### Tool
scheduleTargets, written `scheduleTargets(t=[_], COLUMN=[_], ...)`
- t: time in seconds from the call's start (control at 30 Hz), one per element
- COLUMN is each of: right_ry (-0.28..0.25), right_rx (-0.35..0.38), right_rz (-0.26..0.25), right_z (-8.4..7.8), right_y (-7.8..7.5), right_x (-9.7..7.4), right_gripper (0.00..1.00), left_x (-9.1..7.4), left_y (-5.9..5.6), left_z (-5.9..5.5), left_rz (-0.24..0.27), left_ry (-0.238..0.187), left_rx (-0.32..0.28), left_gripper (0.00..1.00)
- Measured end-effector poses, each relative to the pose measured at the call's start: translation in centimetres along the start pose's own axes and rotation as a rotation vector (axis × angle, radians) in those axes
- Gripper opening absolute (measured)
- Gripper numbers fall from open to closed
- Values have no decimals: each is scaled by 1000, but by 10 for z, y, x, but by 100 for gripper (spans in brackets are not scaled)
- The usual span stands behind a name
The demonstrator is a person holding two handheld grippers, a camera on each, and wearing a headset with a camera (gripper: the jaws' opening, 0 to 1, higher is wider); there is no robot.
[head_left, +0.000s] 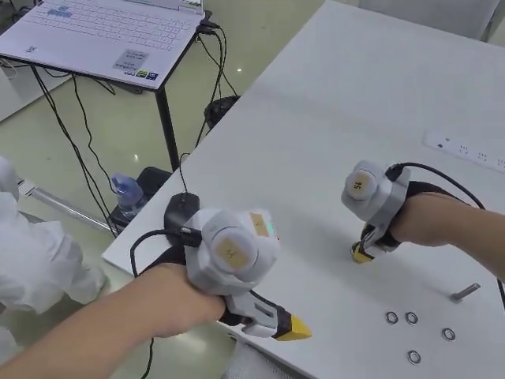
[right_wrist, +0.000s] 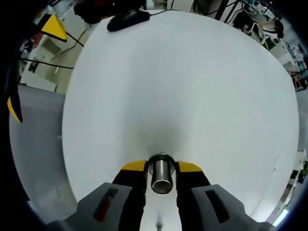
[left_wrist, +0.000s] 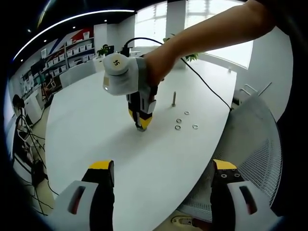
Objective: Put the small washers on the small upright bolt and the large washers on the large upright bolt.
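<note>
My right gripper (head_left: pixel 361 253) points down at the white table (head_left: pixel 331 118), shut on a thick metal bolt (right_wrist: pixel 162 174) whose end meets the tabletop. A thin bolt (head_left: pixel 465 292) stands upright to its right, seen again as the thin bolt (left_wrist: pixel 173 98) in the left gripper view. Several washers (head_left: pixel 411 318) lie loose in front of it, the same washers (left_wrist: pixel 179 121) showing beside the right gripper (left_wrist: pixel 142 120). My left gripper (head_left: pixel 288 328) hovers at the table's near edge, and the left gripper (left_wrist: pixel 162 168) is open with nothing between its jaws.
A black mouse (head_left: pixel 181 209) with its cable lies near the table's left corner. A white power strip (head_left: pixel 465 150) sits at the far right. A laptop (head_left: pixel 102 31) rests on a side stand, a water bottle (head_left: pixel 128 193) on the floor, a mesh chair (left_wrist: pixel 250 144) beside the table.
</note>
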State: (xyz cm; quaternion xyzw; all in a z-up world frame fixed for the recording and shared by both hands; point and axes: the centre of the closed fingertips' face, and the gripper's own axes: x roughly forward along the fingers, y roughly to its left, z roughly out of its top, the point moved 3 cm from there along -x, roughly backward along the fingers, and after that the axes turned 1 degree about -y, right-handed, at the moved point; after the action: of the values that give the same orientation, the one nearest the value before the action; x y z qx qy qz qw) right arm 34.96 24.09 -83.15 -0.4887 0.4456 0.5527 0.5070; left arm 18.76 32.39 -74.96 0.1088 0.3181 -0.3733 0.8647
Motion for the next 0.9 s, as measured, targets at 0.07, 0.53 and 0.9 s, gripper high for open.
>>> scheduleTargets(t=[0.07,0.53,0.9], right_ry=[-16,-39,-128], right_rx=[13,-10,3], right_rz=[0,7,-35], right_z=[1,-2,-14], right_y=[-1,1,-1], right_x=[1,-8,-49], right_gripper=[23,34,34], left_x=[0,-2,3], left_y=[0,4,1], left_z=[0,2,6], left_rz=[2,6,-10], left_ry=[-4,-7,-9], left_rx=[-4,-9,-8], left_gripper=[82,85,83])
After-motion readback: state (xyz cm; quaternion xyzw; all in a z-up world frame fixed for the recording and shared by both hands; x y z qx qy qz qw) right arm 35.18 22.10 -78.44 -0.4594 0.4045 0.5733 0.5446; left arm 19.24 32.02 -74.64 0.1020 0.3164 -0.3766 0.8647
